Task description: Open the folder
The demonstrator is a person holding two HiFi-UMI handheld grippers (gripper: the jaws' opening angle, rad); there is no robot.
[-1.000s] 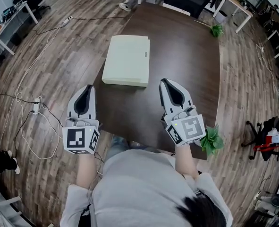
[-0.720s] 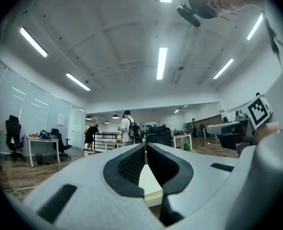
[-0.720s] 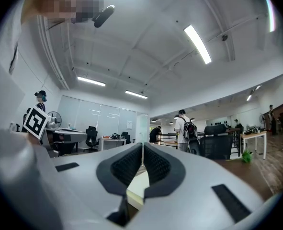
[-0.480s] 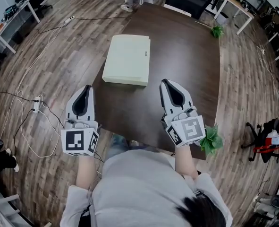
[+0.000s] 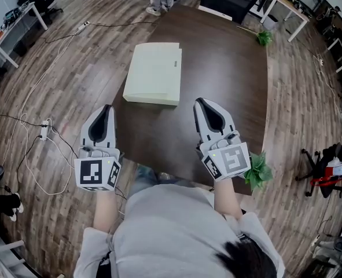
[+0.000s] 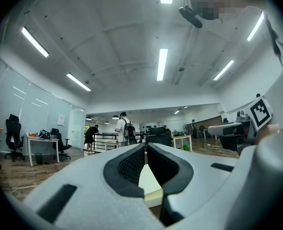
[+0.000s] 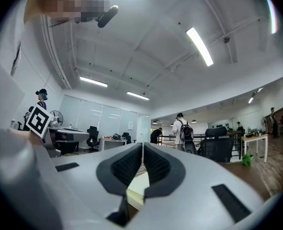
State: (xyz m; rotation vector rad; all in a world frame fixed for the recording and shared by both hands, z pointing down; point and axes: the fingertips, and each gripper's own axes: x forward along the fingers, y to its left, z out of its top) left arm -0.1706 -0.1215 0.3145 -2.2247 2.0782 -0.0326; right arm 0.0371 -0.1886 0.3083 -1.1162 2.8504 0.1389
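1. Left tool [image 5: 106, 108] and right tool [image 5: 202, 102]: held close to the body at the near edge of the desk [image 5: 228, 68]. Each tool's jaws are pressed together with nothing between them.
2. Folder [image 5: 154, 73]: pale, closed, lying flat on the desk, well ahead of both tools.
3. Suggested technique: part one tool's jaws before reaching. Pinch the top cover alone at its free edge, and press the lower part down with the other tool so the folder cannot slide.

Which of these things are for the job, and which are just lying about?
For the job: closed folder on the table; left gripper; right gripper.
Lying about: near plant; far plant; power strip on the floor.
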